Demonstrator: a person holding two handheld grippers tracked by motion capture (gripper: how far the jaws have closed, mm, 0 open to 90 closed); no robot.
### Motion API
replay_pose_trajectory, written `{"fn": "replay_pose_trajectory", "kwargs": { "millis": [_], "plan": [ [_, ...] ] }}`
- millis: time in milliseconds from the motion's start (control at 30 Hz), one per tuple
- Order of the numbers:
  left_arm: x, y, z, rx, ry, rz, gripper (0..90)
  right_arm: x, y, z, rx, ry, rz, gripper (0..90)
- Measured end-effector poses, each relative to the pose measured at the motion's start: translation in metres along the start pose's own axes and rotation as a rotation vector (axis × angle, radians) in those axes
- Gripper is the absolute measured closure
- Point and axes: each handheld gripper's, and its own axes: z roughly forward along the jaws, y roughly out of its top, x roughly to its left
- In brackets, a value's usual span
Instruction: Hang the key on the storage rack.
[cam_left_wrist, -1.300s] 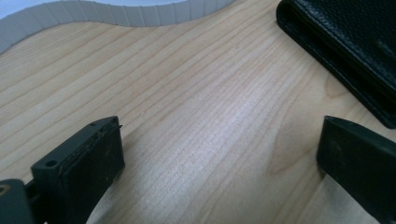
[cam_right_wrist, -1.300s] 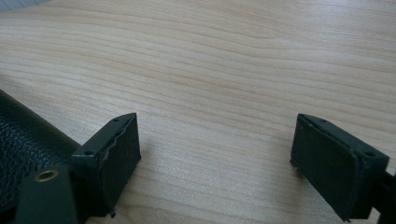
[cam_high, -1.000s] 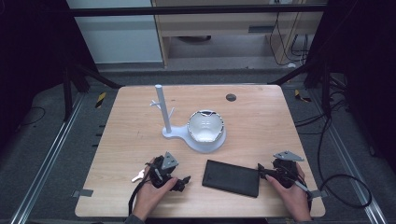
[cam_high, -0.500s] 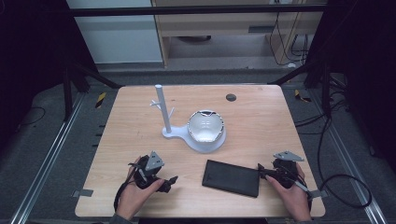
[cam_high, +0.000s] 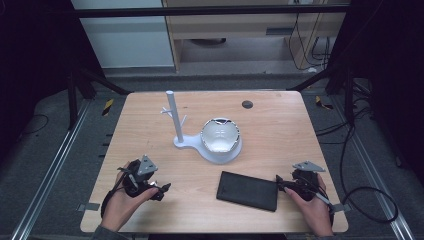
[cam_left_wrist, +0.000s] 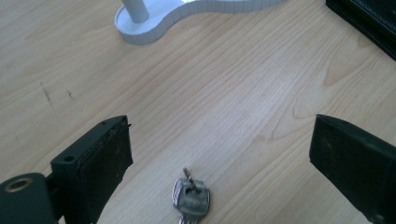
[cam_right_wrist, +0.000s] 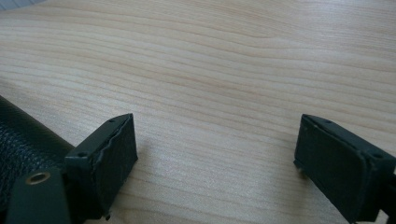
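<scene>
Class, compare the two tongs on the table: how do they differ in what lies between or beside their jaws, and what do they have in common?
The left tongs have a small silver key lying on the wood between their jaws, untouched; the right tongs have bare table between theirs. The black leather case sits right beside the right tongs, but farther from the left tongs. Both stand open, low over the table and hand-held.

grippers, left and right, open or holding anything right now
Left gripper: open, holding nothing; keys lie on the table between its jaws.
Right gripper: open, holding nothing.
</scene>
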Motion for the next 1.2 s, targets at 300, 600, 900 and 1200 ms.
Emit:
{"fn": "replay_pose_trajectory", "kwargs": {
  "millis": [300,600,900,1200],
  "plan": [
    [0.037,-0.006,0.001,0.076,0.087,-0.009,7.7,0.0,0.0,0.0,-0.002,-0.002,0.002,12.7],
    [0.031,-0.013,-0.018,0.055,0.037,-0.003,6.0,0.0,0.0,0.0,0.0,-0.003,0.003,12.8],
    [0.027,-0.029,-0.011,0.173,-0.009,0.057,5.2,0.0,-0.001,-0.001,0.0,-0.003,0.005,12.7],
    [0.02,-0.028,-0.004,0.205,-0.025,0.082,6.3,0.001,-0.001,-0.001,0.0,-0.002,0.009,12.8]
  ]
}}
